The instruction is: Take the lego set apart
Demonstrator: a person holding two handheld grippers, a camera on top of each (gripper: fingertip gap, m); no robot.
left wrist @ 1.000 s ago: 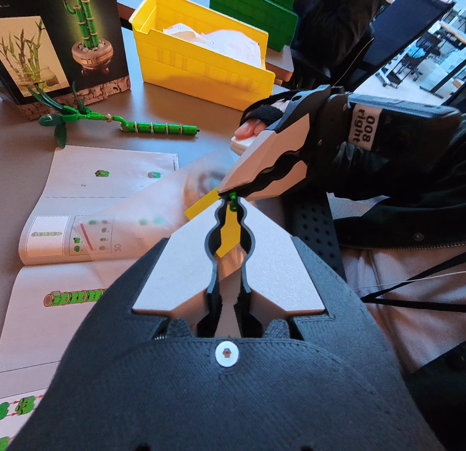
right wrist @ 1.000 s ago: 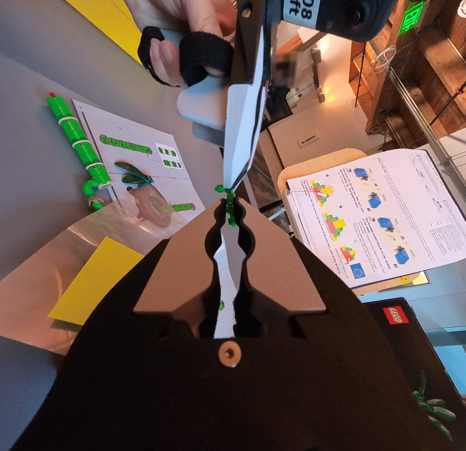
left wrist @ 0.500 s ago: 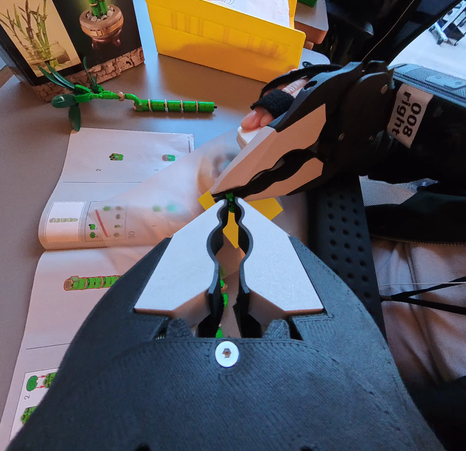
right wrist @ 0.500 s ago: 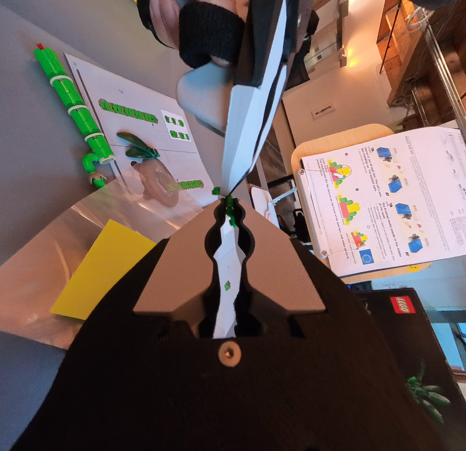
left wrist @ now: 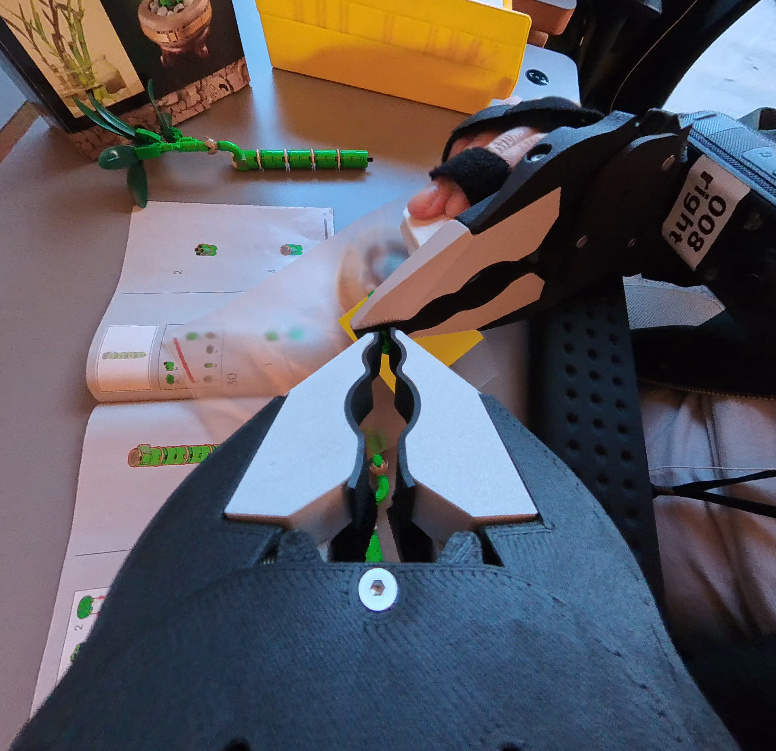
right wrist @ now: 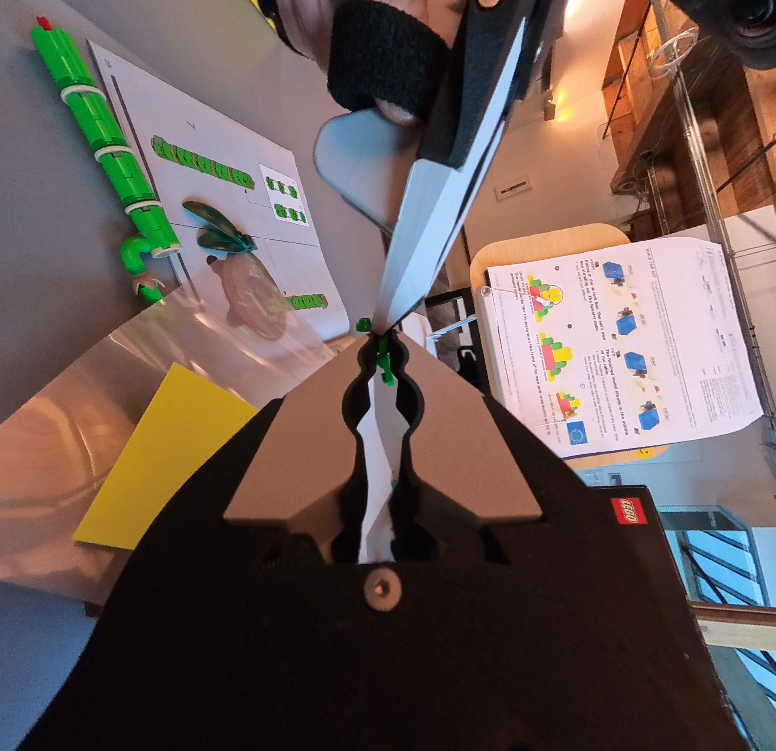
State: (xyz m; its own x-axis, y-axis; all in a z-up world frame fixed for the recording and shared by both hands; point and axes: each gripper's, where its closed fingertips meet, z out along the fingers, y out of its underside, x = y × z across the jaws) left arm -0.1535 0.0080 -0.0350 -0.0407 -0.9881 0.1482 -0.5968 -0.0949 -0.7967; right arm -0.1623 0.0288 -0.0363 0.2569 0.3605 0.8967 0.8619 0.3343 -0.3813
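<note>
My left gripper (left wrist: 383,339) and right gripper (right wrist: 380,341) meet tip to tip above the table. Both are shut on the same small green lego piece (right wrist: 384,362), which also shows in the left wrist view (left wrist: 383,344). In the left wrist view the right gripper (left wrist: 366,325) comes in from the right. In the right wrist view the left gripper (right wrist: 385,327) comes down from above. A green bamboo stalk with leaves (left wrist: 294,159) lies by the box. A second stalk (right wrist: 105,143) lies beside the booklet, partly seen through my left finger gap (left wrist: 380,479).
An open instruction booklet (left wrist: 210,243) lies under a clear sheet (right wrist: 126,353) with a yellow card (right wrist: 168,449) on it. Loose dark green leaves (right wrist: 218,231) rest on the booklet. The set's box (left wrist: 105,38) and a yellow bin (left wrist: 399,25) stand at the back. A printed sheet (right wrist: 630,344) hangs beyond. Left and right tips are no more than a few centimetres apart.
Both grippers stay pinched on the small green piece. They have moved together over the booklet toward the box and bin. The second stalk now shows through my left finger gap.
</note>
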